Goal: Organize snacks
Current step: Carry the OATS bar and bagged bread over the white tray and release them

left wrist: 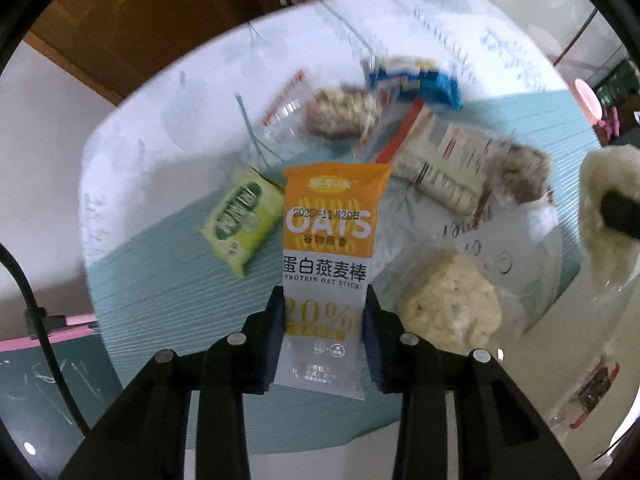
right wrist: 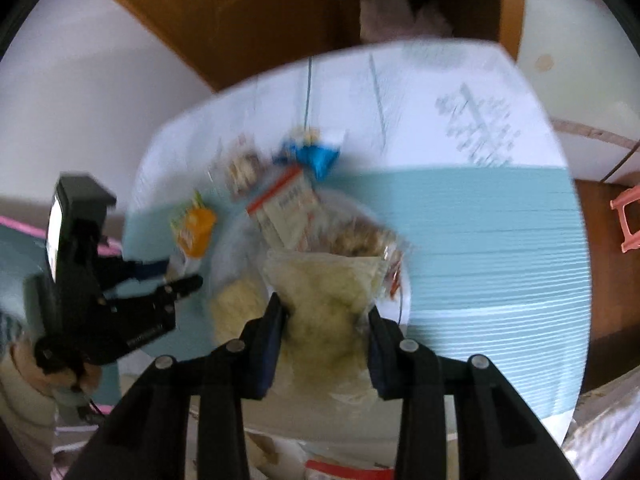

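Now both claws carry a snack above the tabletop [left wrist: 160, 300], which has a pale blue ribbed mat on it. The left claw [left wrist: 323, 334] is clamped on the lower half of an orange and white oat stick wrapper [left wrist: 330, 248], which stands upright between its pads. The right claw [right wrist: 326, 334] is clamped on a clear bag of pale puffed rice cake [right wrist: 328, 300].

I think the step is to carry each snack to its place. The grip should be kept firm but gentle, because the rice cake may crumble. Other packets, such as a green one [left wrist: 240, 224] and a blue one [left wrist: 416, 80], lie scattered below, so both hands should lift well clear of them and not cross each other.
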Action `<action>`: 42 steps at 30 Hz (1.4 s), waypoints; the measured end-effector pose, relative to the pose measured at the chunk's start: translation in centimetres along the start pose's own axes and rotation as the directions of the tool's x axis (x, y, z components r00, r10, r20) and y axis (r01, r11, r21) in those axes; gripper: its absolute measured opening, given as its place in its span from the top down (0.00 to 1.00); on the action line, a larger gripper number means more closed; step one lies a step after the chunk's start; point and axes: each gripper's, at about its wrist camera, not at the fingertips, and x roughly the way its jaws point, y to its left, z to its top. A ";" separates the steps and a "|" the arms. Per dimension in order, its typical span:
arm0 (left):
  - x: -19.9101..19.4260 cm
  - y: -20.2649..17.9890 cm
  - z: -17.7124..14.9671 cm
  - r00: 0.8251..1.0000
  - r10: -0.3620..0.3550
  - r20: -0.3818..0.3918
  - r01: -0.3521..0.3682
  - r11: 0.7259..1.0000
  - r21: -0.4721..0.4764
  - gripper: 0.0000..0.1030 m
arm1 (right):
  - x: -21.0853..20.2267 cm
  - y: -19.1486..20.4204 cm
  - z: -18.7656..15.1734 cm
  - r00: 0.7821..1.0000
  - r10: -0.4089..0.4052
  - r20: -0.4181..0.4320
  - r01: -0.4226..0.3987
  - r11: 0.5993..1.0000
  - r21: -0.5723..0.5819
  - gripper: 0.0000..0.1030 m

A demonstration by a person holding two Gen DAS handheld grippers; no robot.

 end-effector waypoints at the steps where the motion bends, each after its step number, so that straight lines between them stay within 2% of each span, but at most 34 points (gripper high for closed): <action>1: -1.1 -0.2 -0.1 1.000 0.007 0.024 -0.007 1.000 -0.008 0.67 | -0.8 -0.3 -0.1 1.000 0.007 0.027 -0.007 1.000 0.006 0.65; 5: -5.5 -1.4 -1.6 0.993 0.001 0.120 0.005 0.999 -0.045 0.67 | -4.6 0.2 -0.5 0.990 0.039 0.135 -0.043 0.999 0.030 0.65; 12: -15.2 -3.1 -6.4 0.956 -0.045 0.290 0.055 0.998 -0.027 0.67 | -12.0 2.2 -2.6 0.958 0.085 0.273 -0.080 0.996 -0.028 0.65; 16: -18.9 -4.2 -9.6 0.936 -0.091 0.340 0.107 0.994 -0.029 0.67 | -15.3 3.8 -4.7 0.943 0.120 0.310 -0.108 0.993 -0.057 0.65; 21: -20.9 -5.0 -13.2 0.925 -0.131 0.357 0.155 0.987 -0.039 0.66 | -18.1 5.3 -7.7 0.934 0.131 0.331 -0.105 0.990 -0.095 0.65; 24: -21.3 -5.8 -15.1 0.924 -0.146 0.353 0.173 0.984 -0.045 0.66 | -19.1 5.9 -9.6 0.934 0.126 0.335 -0.092 0.989 -0.115 0.65; 28: -20.8 -6.7 -16.9 0.930 -0.137 0.342 0.161 0.986 -0.043 0.66 | -19.5 6.3 -11.9 0.941 0.099 0.324 -0.059 0.990 -0.131 0.65; 37: -17.6 -8.5 -20.3 0.962 -0.124 0.245 0.138 0.990 -0.042 0.65 | -17.0 6.3 -15.8 0.972 0.040 0.230 -0.010 0.991 -0.130 0.64; 42: -16.8 -9.4 -21.4 0.971 -0.112 0.212 0.122 0.992 -0.031 0.63 | -15.6 6.7 -17.2 0.985 0.009 0.171 0.016 0.990 -0.143 0.63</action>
